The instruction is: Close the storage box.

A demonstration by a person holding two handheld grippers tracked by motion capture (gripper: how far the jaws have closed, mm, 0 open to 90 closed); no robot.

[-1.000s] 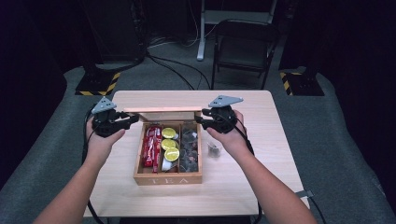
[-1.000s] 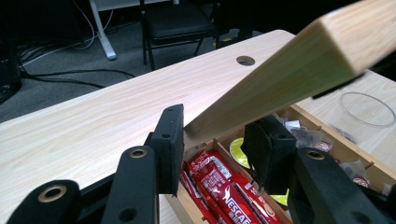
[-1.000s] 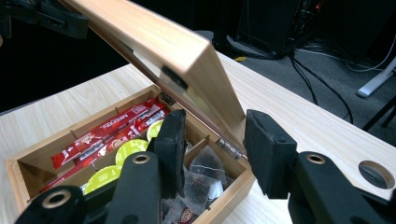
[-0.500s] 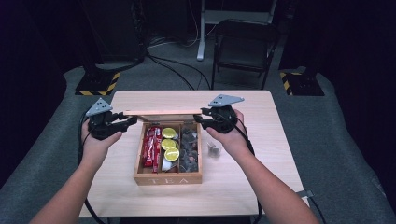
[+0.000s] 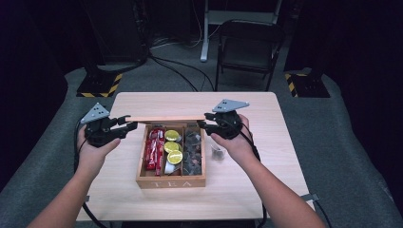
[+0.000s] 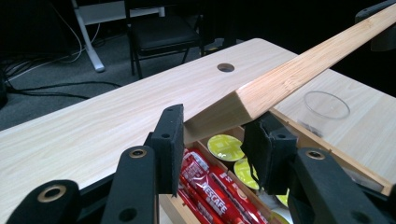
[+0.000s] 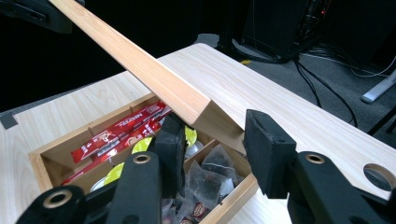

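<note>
An open wooden tea box (image 5: 171, 182) sits mid-table, holding red sachets (image 5: 154, 147), yellow-green capsules (image 5: 173, 147) and dark tea bags (image 5: 192, 149). Its wooden lid (image 5: 164, 119) is raised over the box's back edge and shows edge-on as a thin strip. My left gripper (image 5: 127, 124) is shut on the lid's left end, which lies between its pads (image 6: 212, 140). My right gripper (image 5: 204, 121) is shut on the lid's right end (image 7: 215, 135). The lid (image 6: 299, 70) runs off toward the other gripper in both gripper views (image 7: 140, 60).
A small clear cup (image 5: 217, 153) stands on the table (image 5: 285, 190) just right of the box, under my right hand. The tabletop has a round hole (image 6: 225, 67) near its far edge. A folding chair (image 5: 249, 52) and cables lie beyond the table.
My left hand has drifted to the left and slightly up, still on the lid's end. The lid's edge now shows as a longer strip. The right hand has kept still.
</note>
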